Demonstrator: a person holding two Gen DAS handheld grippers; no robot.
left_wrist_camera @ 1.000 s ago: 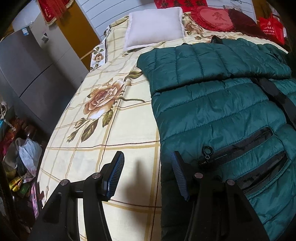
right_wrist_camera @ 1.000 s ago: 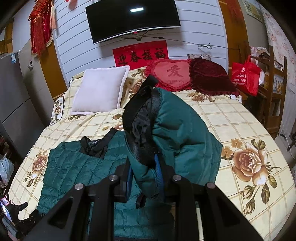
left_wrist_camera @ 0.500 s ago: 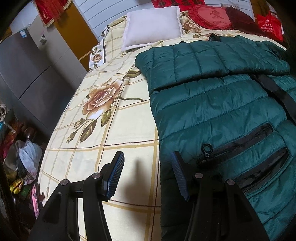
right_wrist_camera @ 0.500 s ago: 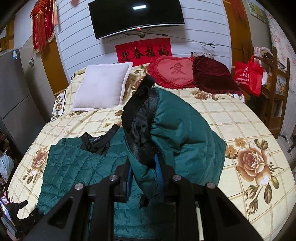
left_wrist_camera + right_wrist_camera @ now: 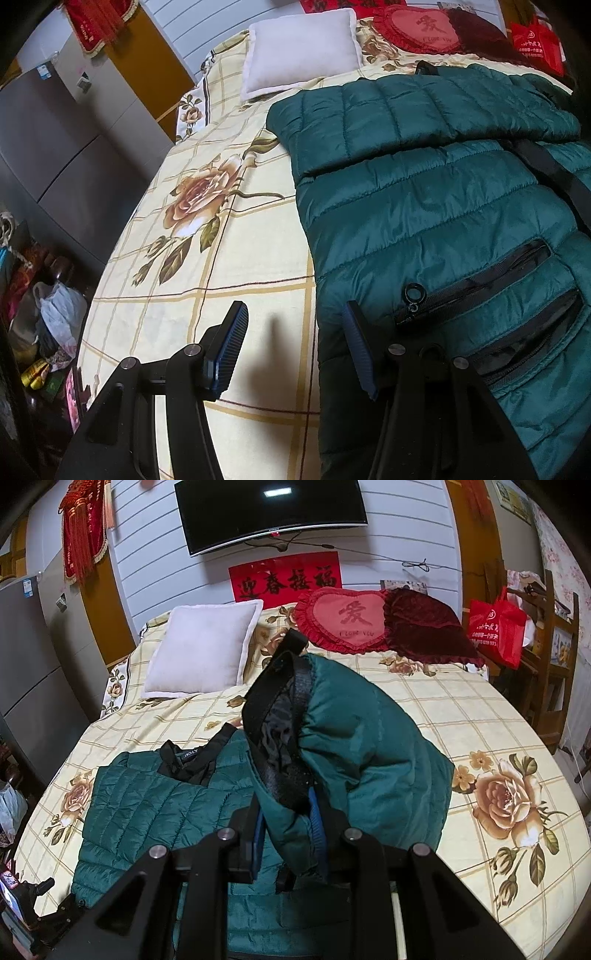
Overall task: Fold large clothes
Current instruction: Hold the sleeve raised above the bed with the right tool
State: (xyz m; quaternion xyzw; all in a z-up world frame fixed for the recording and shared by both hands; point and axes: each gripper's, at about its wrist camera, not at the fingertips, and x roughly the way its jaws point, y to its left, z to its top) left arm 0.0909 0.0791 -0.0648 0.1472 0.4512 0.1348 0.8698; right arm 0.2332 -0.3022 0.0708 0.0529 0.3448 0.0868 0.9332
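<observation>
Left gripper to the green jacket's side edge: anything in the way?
Nothing visible. The open left gripper hovers over the floral checked bedsheet, its right finger already at the edge of the dark green quilted puffer jacket. Only bare sheet lies between the fingers. The white pillow sits far up the bed.

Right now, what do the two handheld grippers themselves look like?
Both are matte black angular linkages with round silver pivot screws. The left gripper carries long, flat, ribbed blue pads on its fingers. The right gripper has the same blue pads. No cables, markings or sleeves show.
</observation>
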